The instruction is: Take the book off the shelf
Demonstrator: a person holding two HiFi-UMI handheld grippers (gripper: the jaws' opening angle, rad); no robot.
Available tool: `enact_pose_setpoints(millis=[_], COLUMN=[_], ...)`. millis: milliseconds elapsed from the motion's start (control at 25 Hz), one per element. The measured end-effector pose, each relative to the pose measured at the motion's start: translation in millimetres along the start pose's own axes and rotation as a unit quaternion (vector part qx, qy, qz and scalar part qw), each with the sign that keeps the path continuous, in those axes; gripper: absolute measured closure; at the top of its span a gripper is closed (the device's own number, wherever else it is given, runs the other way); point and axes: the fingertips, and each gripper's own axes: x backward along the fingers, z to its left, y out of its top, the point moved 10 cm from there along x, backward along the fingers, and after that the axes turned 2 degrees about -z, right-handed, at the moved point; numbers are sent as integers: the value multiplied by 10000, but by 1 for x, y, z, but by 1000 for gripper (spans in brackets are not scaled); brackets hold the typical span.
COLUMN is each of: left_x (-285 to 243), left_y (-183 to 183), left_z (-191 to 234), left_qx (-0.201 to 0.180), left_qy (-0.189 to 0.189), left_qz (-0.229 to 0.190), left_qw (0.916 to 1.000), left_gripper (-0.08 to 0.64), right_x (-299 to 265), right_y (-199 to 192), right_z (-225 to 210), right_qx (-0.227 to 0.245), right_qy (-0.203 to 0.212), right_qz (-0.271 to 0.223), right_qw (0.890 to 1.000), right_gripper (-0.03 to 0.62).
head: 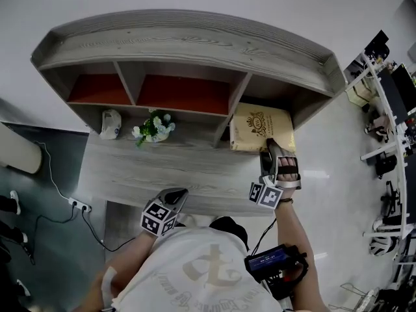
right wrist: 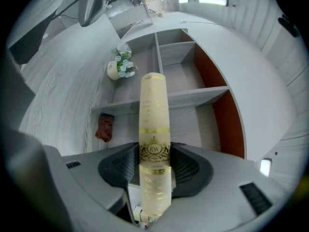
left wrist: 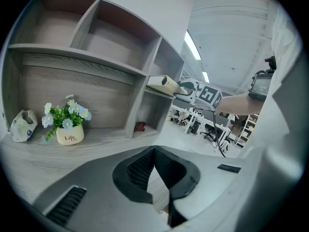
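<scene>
The book (head: pixel 259 130) is cream with a gold crest and lies at the mouth of the shelf's (head: pixel 182 39) right-hand compartment. My right gripper (head: pixel 272 149) is shut on its near edge. In the right gripper view the book's spine (right wrist: pixel 153 129) stands between both pads and runs away toward the shelf. The left gripper view shows the book (left wrist: pixel 164 83) sticking out of the compartment, clear of the board below. My left gripper (head: pixel 175 195) hangs low over the desk's front edge, its jaws (left wrist: pixel 154 150) closed tip to tip with nothing in them.
A pot of flowers (head: pixel 153 129) and a small white bag (head: pixel 110 123) stand on the wooden desk (head: pixel 162 171) under the left compartments. A small red-brown object (right wrist: pixel 104 127) lies in the right compartment's floor. A power strip (head: pixel 79 205) lies on the floor at left; office desks (head: pixel 390 109) stand at right.
</scene>
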Motion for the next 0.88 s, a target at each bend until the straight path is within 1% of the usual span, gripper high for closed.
enact_pose_setpoints(millis=[200, 440, 640, 760, 880], left_x=[-1, -3, -2, 0, 2], left_y=[0, -3, -4, -5, -6], left_z=[-6, -11, -15, -16, -15], left_qx=[-87, -165, -220, -249, -255], left_qy=[-135, -316, -438, -483, -491], left_qz=[6, 35, 56, 46, 28], left_qw=[9999, 9994, 9988, 9985, 9985], left_gripper=[546, 546, 546, 546, 546], right_x=[24, 51, 77, 88, 92], right_y=[3, 4, 7, 10, 11], right_z=[-5, -1, 2, 9, 18], right_qx=[-65, -74, -232, -247, -245], right_qy=[-90, -46, -103, 16, 249], right_qz=[-1, 19, -61, -69, -64], right_qw=[9999, 10000, 9997, 9997, 9994], right_gripper=[390, 391, 391, 391, 391])
